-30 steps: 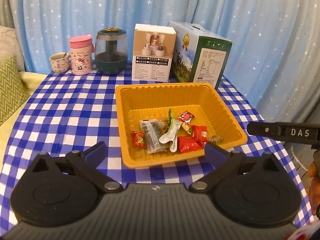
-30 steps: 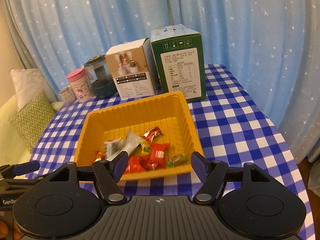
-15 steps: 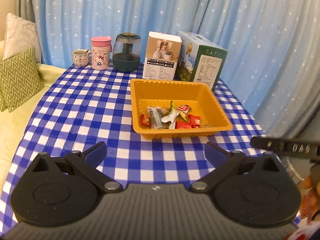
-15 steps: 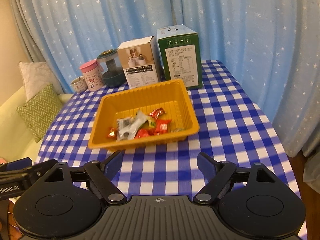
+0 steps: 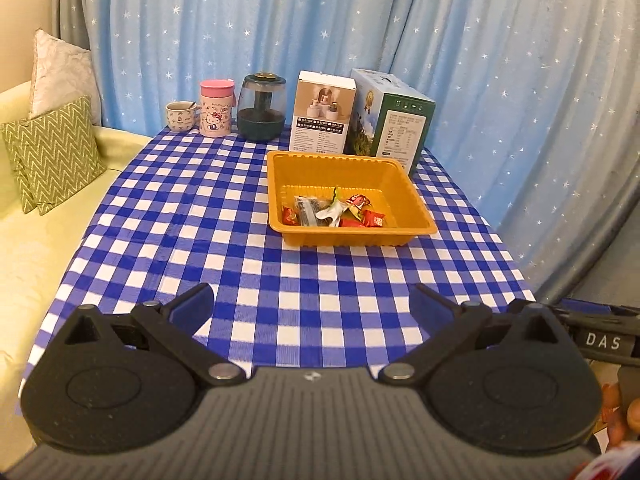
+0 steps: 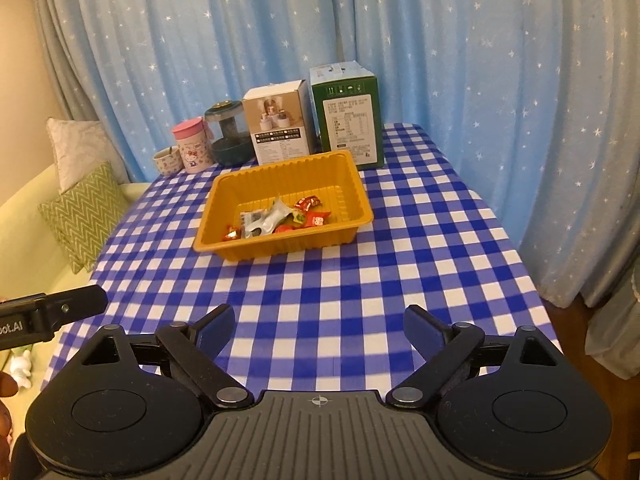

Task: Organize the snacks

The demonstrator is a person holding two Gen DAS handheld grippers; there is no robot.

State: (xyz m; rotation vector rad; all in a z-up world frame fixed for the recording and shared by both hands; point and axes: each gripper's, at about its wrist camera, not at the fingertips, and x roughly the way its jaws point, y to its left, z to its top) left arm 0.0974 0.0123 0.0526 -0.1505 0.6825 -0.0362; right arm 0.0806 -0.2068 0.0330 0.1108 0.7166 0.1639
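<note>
Both grippers have pulled back from the tray (image 5: 352, 236), which now looks smaller and sits toward 12 o'clock on the checked cloth (image 5: 200, 240), snacks (image 5: 332, 212) heaped inside. Left gripper (image 5: 312, 304) holds its jaws wide apart with nothing between. Right gripper (image 6: 320, 328) has just been opening, its jaws also wide apart and bare. Only the left view shows a bar lettered "DAS" (image 5: 600, 340) at 3 o'clock; only the right view shows a bar ending "oot.AI" (image 6: 16, 326) at 9 o'clock and a small toy (image 6: 20, 364) below it. Beyond the tray, at 12 o'clock, stand a pink cup (image 5: 216, 108) and two boxes (image 5: 322, 112) whose print is too small to read.
</note>
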